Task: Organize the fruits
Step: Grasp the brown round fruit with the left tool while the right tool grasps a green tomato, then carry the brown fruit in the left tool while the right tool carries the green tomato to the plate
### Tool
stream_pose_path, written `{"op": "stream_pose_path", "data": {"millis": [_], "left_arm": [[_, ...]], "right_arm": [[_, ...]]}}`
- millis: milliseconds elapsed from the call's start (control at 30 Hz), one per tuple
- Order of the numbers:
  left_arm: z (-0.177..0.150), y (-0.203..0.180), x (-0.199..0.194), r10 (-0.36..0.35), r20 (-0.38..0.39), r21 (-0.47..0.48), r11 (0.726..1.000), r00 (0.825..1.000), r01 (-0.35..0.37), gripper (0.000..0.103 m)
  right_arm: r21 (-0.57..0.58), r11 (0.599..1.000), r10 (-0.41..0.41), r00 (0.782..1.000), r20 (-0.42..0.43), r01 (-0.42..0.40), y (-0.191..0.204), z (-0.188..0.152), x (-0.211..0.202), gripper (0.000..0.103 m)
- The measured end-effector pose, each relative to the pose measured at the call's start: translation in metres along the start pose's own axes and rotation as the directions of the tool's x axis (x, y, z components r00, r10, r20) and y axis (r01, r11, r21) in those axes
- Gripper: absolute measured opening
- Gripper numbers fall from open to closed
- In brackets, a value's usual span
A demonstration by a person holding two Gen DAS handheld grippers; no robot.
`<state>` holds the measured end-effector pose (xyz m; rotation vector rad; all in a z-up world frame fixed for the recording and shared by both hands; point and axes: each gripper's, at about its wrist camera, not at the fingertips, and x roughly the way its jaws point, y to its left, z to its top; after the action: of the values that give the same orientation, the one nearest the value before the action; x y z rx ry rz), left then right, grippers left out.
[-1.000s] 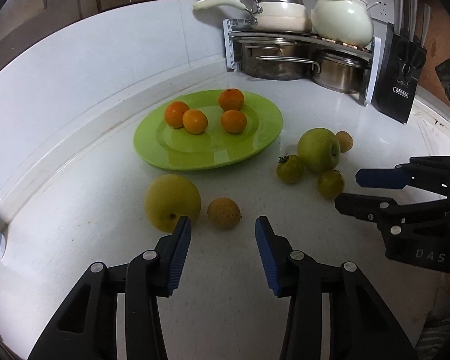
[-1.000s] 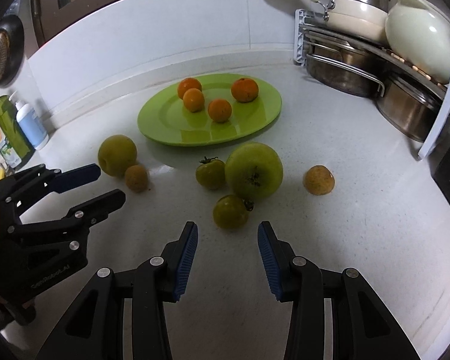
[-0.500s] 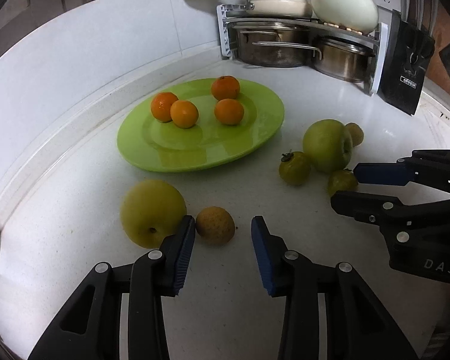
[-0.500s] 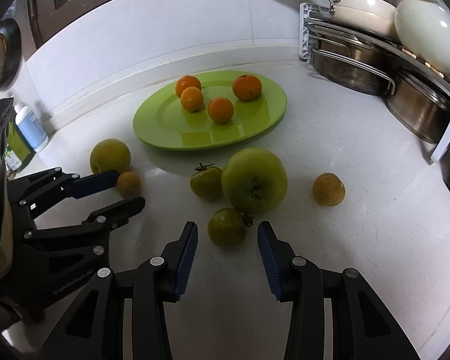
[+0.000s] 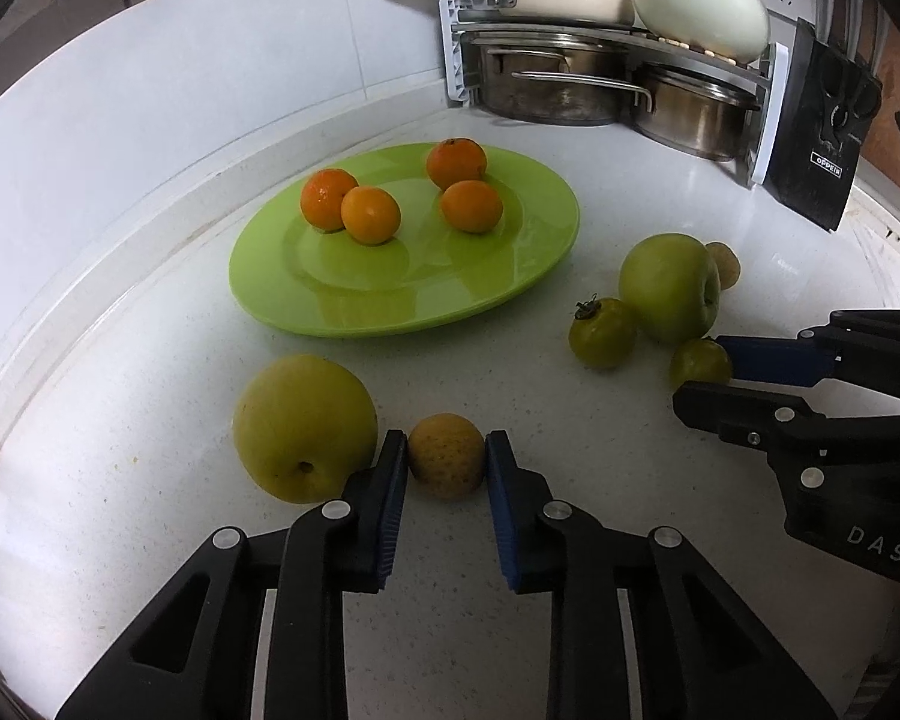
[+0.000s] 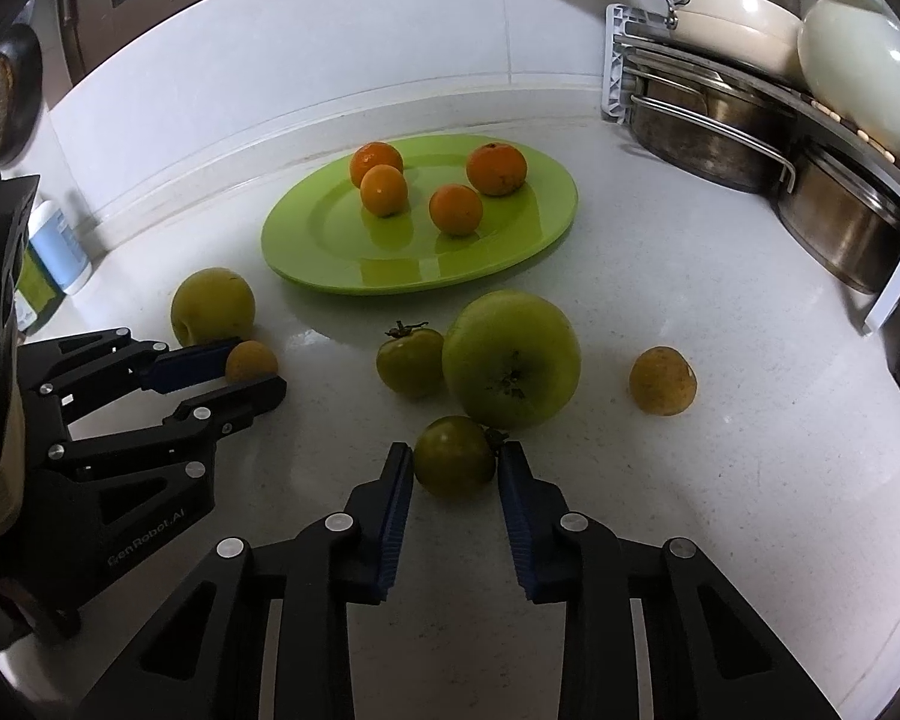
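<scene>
Left gripper (image 5: pixel 446 462) is set around the small brown-yellow fruit (image 5: pixel 446 463) on the white countertop (image 5: pixel 150 360); both blue pads (image 5: pixel 393 480) are seen at the fruit's sides, touching or nearly so, so a firm clamp cannot be told. The fruit sits on the counter, just right of the large yellow-green pear (image 5: pixel 303 426), which is touched by the left finger's outer side.

Right gripper (image 6: pixel 455 463) is placed around the near green tomato (image 6: pixel 453 463), fingers apart with a slight gap seen on each side; contact cannot be confirmed. That tomato lies on the counter just in front of the big green apple (image 6: pixel 511 358), touching it or nearly so. A second green tomato (image 6: pixel 411 358) with a dry calyx is pressed against the apple's left side. Another small brown-yellow fruit (image 6: pixel 663 381) is located right of the apple, apart from it.

The green plate (image 6: pixel 330 252) is found farther back, centre, with four tangerines (image 6: pixel 456 209) on it: two touching at far left, two near each other at right. No green fruit is on the plate.

Far right, a pot rack (image 5: pixel 462 42) with steel pots and white cookware is seen, plus a black knife block (image 5: pixel 822 132). A white-blue bottle (image 6: pixel 60 246) stands at the left edge in the right wrist view
</scene>
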<state>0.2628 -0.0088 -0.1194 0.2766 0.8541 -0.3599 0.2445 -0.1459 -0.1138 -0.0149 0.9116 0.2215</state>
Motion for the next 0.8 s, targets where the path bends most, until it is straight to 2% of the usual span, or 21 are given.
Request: {"op": "stream_pose_path", "data": {"millis": [367,800], "left_arm": [[0.002,-0.001,-0.021,-0.020,0.018,-0.044,0.999,1.000,0.021,0.027],[0.001,-0.010,-0.064,-0.013,0.088,-0.045,0.999,0.996,0.017,0.027]], "right_arm": [[-0.005,1.000,0.010,0.999,0.033,-0.010,0.004,0.000,-0.017,0.030],[-0.023,1.000,0.003,0.994,0.108,0.000,0.011,-0.003,-0.060,0.030]]}}
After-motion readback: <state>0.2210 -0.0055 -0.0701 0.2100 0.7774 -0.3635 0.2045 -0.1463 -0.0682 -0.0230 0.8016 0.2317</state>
